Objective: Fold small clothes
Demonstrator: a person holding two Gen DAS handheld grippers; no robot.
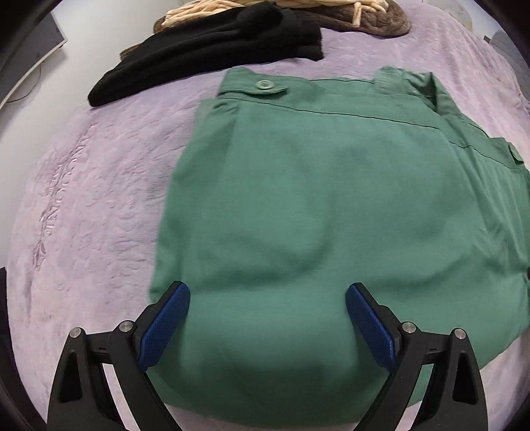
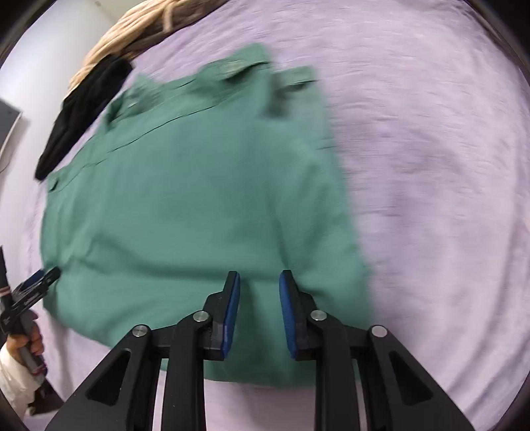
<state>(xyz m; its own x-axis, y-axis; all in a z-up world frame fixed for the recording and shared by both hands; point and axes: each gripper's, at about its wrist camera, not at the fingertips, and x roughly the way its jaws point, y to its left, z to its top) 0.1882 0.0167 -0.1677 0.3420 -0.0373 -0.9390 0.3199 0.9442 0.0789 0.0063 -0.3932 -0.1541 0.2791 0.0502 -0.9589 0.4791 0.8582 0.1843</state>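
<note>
A green pair of shorts (image 1: 314,185) lies folded on the lilac bedspread (image 1: 92,185), waistband with a button at the far side. It also shows in the right wrist view (image 2: 198,199), blurred. My left gripper (image 1: 267,291) is wide open and empty above the near edge of the shorts. My right gripper (image 2: 259,281) is open with a narrow gap, empty, above the near right part of the shorts. The left gripper also shows at the left edge of the right wrist view (image 2: 39,281), by the shorts' left edge.
A black folded garment (image 1: 212,53) lies beyond the shorts at the far left. A brown and cream pile of clothes (image 1: 331,16) lies behind it. The bedspread stretches bare to the right of the shorts (image 2: 430,165). A white wall (image 1: 66,83) borders the bed's left side.
</note>
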